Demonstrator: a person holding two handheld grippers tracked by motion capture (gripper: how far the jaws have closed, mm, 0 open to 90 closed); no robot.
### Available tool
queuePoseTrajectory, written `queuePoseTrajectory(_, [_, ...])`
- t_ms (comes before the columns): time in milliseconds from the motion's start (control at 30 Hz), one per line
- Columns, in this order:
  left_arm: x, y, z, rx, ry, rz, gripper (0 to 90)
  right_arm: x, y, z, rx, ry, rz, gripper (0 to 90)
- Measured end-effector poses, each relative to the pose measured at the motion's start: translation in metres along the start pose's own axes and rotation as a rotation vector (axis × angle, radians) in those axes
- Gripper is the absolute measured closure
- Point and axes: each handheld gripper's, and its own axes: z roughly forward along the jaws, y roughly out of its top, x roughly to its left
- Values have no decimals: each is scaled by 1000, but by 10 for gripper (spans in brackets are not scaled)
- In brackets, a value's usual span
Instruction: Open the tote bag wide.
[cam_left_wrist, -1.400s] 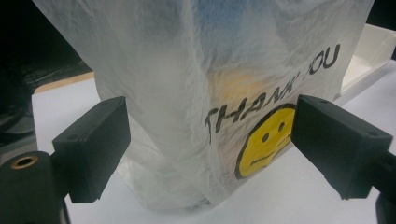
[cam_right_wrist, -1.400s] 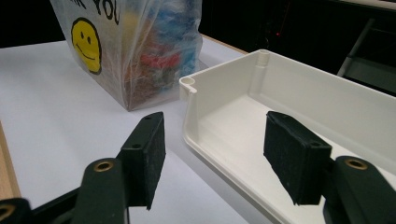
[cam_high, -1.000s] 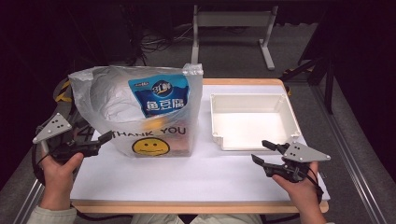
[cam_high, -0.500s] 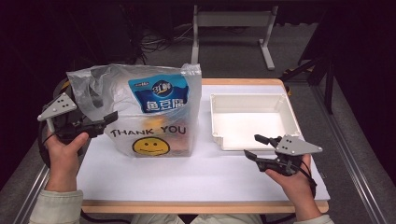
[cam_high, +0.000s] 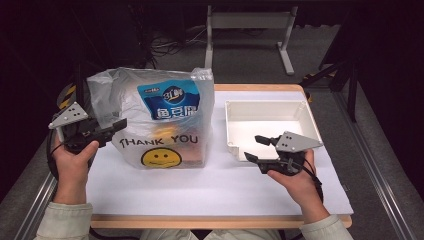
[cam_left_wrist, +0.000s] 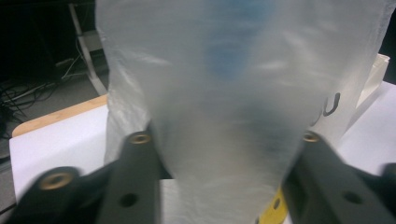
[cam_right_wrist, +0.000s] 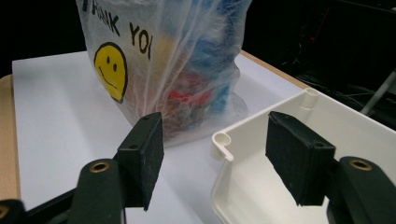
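**Left tongs close around the side of the plastic bag**

My left tongs (cam_high: 117, 125) sit at the left edge of the translucent white plastic carrier bag (cam_high: 160, 120), the one printed with "THANK YOU" and a yellow smiley face. Their jaws have just been closing, and in the left gripper view a broad fold of the bag's film fills the space between them, bulging against both inner faces, so I count them as clamped on the bag. The bag stands upright on the left half of the white sheet covering the wooden table (cam_high: 215, 185), with a blue packet with white lettering (cam_high: 170, 102) showing through its upper part.

My right tongs (cam_high: 255, 148) hover with jaws apart and nothing between them, at the near left corner of the shallow white rectangular plastic tray (cam_high: 300, 112). The tray lies just to the right of the bag. In the right gripper view one jaw stands over the sheet and the other over the tray's inside
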Motion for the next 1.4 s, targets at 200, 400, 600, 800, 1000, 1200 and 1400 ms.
queuePoseTrajectory(200, [1, -2, 0, 8, 6, 1, 806, 4, 16, 15, -9, 33, -11, 379])
queuePoseTrajectory(400, [-1, -3, 1, 13, 12, 11, 884, 7, 38, 27, -32, 68, -27, 380])
queuePoseTrajectory(600, [0, -4, 1, 5, 1, 1, 893, 6, 55, 38, -46, 94, -17, 380])
queuePoseTrajectory(800, [1, -5, 2, 5, -9, -4, 893, 7, 74, 59, -44, 115, -22, 380])
queuePoseTrajectory(1000, [2, -6, 2, 7, -12, -3, 893, 8, 83, 72, -37, 120, -24, 380])
queuePoseTrajectory(1200, [2, -6, 3, 5, -19, -3, 893, 8, 90, 83, -30, 107, -17, 370])
queuePoseTrajectory(1400, [2, -6, 3, 8, -23, -4, 893, 5, 97, 92, -46, 73, 5, 270])
